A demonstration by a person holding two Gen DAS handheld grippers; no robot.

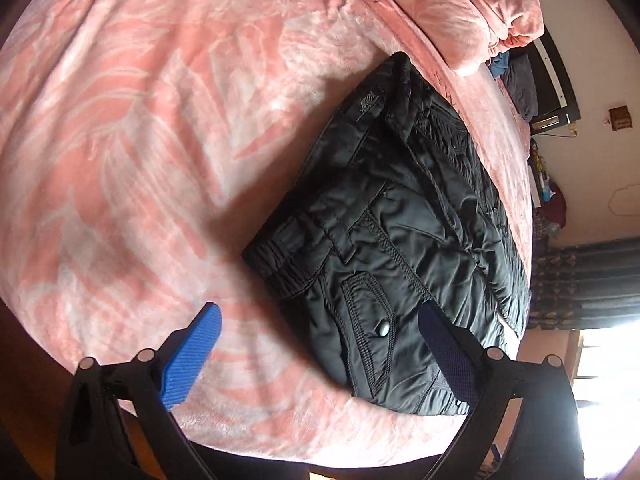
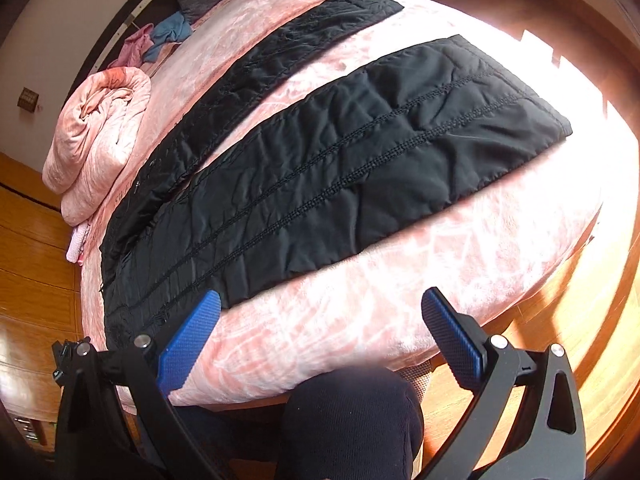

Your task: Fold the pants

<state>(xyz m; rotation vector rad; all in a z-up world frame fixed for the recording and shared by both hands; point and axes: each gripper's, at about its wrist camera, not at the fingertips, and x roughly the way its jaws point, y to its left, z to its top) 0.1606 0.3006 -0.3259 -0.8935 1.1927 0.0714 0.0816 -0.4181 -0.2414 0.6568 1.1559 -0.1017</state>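
**Now: black pants flat on the pink bed, both grippers wide apart**

So the black pants point(image 2: 320, 168) lie spread out on a bed w/ a pink fuzzy blanket point(image 1: 120, 120). They're puffy & shiny, w/ stitched lines running down each leg.

In the right wrist view the long way of the pants runs from low left up to the top right. Two legs lie side by side w/ a strip of pink between them. The leg ends point to the bright, sunny side. The near leg is closest to the right gripper point(image 2: 320, 332). Its blue pads are far apart & hold nothing. The left pad sits just over the near leg's edge; can't tell if it touches.

In the left wrist view you see the waist end point(image 1: 384, 240): a waistband, a pocket & a round snap button point(image 1: 385, 328). The waistband edge faces left, toward the bare blanket. The left gripper point(image 1: 324, 356) is spread wide too, empty. Its right pad is over the pants near the button, the left pad over the blanket.

A rolled pink quilt point(image 2: 100, 136) sits at the far side of the bed. A dark knee point(image 2: 352, 420) of the person shows by the bed edge.
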